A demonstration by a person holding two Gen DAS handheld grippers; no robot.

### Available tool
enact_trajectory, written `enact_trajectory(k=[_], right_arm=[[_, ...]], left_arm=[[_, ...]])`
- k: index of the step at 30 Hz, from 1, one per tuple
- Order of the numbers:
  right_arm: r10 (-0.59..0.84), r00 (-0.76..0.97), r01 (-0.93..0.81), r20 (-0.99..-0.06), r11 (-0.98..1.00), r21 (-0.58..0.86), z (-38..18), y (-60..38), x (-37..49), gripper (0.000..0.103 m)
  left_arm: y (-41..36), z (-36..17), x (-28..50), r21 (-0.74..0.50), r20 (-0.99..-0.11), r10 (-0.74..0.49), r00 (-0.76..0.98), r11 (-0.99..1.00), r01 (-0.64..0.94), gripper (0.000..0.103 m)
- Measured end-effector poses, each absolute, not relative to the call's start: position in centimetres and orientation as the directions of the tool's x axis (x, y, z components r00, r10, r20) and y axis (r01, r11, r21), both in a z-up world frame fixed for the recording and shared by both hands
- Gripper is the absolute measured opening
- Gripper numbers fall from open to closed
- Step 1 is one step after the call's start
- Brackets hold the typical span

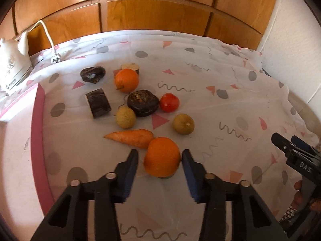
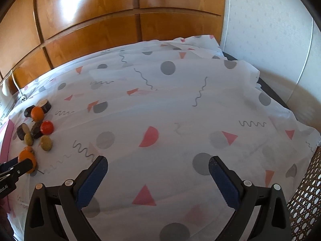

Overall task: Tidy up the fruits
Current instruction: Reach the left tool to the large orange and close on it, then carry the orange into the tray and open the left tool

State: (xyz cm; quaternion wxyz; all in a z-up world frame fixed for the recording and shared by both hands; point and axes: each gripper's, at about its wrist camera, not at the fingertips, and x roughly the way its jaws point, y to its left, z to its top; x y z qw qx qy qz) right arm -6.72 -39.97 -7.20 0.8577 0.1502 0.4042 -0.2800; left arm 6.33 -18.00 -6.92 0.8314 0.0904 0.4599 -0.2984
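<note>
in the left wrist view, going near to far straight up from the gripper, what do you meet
left gripper → near orange → carrot → tomato → far orange → wooden cupboard

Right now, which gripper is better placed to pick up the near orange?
Left. The left gripper straddles the near orange, one pad touching it, a gap at the other. The right gripper is open over bare tablecloth, away from the fruit.
</note>
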Motion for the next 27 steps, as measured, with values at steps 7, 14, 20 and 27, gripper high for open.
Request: enact_trajectory(k=[7, 14, 20, 27], right_arm=[[-0.36, 0.515, 0.596, -0.778, 0.803, 0.023, -7.5, -39.8, -6.5, 0.102], [-0.369, 0.503, 0.598, -0.781, 0.801, 0.007, -7.9, -39.7, -6.3, 0.102], [-0.37, 0.507, 0.586, -0.779, 0.81, -0.003, -7.7, -39.2, -6.2, 0.102], [-0.369, 0.502, 0.576, -0.782, 0.817, -0.017, -7.8, -38.4, -6.0, 0.102]], left_arm=[[-17.4, -6.0, 5.6, -0.14, -0.79, -0.452, 0.414, 0.791, 0.596, 0.035], [-13.4, -1.8, 6.0, -0.221, -0.71, -0.518, 0.478, 0.808, 0.547, 0.035], [-6.5, 0.4, 8.9, -0.242, -0.677, -0.449, 0.583, 0.884, 0.4, 0.035], [1.4, -1.1, 12.9, -0.189, -0.717, -0.256, 0.649, 0.967, 0.172, 0.035]])
